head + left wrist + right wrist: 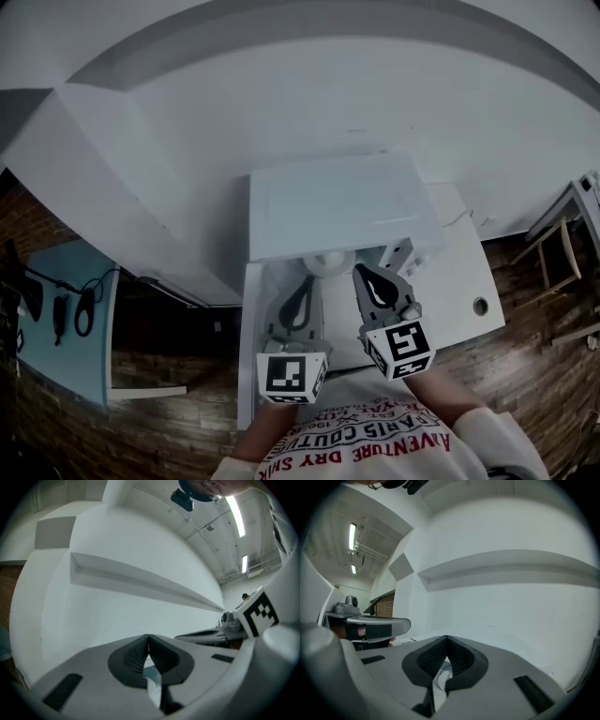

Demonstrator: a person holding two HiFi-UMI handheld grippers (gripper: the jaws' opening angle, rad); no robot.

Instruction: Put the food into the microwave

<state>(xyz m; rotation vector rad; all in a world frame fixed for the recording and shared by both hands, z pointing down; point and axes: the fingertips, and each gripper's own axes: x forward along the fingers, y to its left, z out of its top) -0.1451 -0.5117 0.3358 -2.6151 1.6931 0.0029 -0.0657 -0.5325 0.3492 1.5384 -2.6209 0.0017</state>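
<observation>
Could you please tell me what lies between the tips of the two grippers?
A white round dish lies between the left gripper and the right gripper, right at the microwave's front edge. The head view shows it.

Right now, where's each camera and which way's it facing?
Head view: head-mounted, steeply down onto microwave and table; left gripper, right gripper, shirt show.
Left gripper view: on left gripper, level toward wall ledge; own shut jaws.
Right gripper view: on right gripper, level toward the ledge; own shut jaws.
Shared: each gripper view catches the other gripper.
</observation>
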